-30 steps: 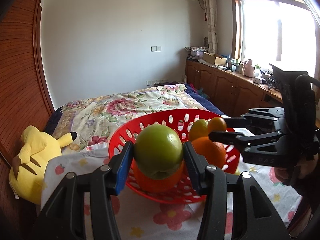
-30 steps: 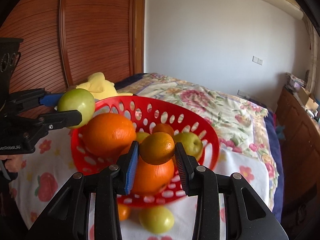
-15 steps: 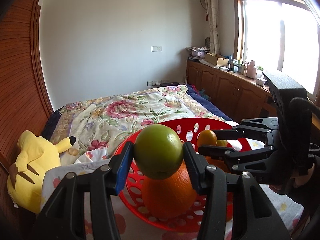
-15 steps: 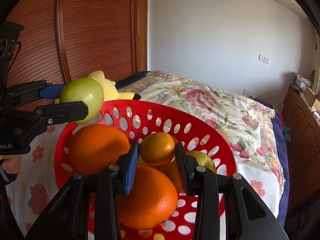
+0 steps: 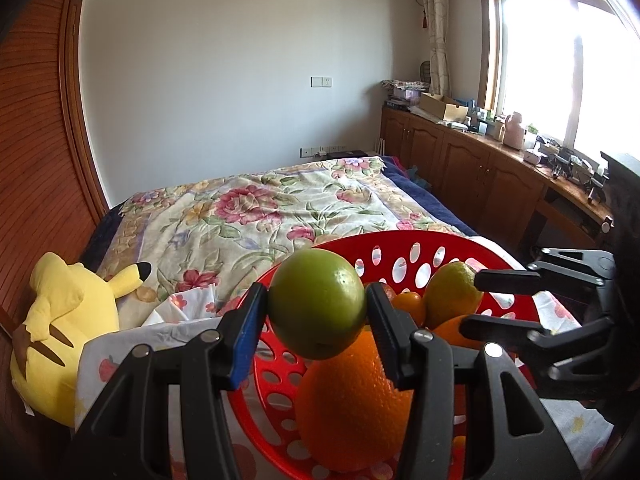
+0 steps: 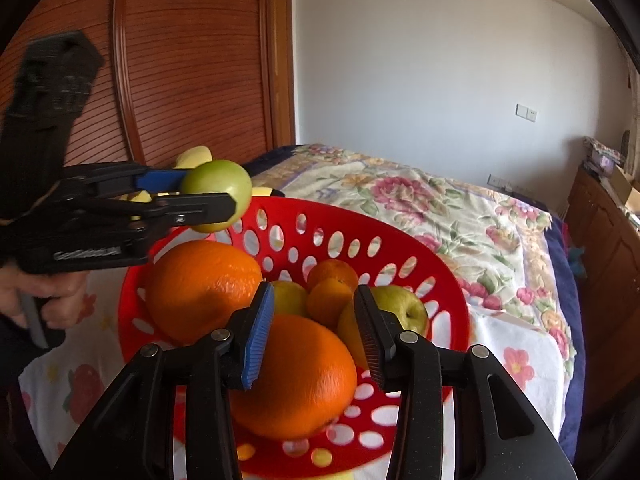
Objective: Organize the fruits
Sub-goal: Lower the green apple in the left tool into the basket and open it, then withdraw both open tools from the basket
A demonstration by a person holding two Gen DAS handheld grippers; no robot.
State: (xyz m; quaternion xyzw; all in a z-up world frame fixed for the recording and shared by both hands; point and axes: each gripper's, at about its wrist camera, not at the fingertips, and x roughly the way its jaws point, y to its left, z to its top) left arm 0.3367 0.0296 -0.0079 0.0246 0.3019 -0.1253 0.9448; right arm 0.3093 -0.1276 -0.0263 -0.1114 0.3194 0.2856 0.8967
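A red perforated basket point(image 5: 404, 240) point(image 6: 452, 292) sits on the bed and holds two large oranges point(image 6: 200, 288) point(image 6: 296, 376), small oranges point(image 6: 330, 300) and a green apple point(image 6: 400, 308). My left gripper point(image 5: 316, 312) is shut on a green apple point(image 5: 316, 304) and holds it above the basket's near rim; it also shows in the right wrist view point(image 6: 218, 196). My right gripper point(image 6: 314, 324) is open and empty above the fruit pile; a small orange lies just beyond its fingers. In the left wrist view the right gripper point(image 5: 476, 300) reaches in from the right.
A flowered bedspread point(image 5: 260, 216) stretches behind the basket. A yellow plush toy point(image 5: 64, 328) lies at the left by the wooden wardrobe point(image 6: 180, 60). Wooden cabinets point(image 5: 480, 168) with clutter run along the right wall under the window.
My right gripper has opened and let go of the small orange, which now lies in the basket. My left gripper, still holding the green apple, has come closer over the basket's rim.
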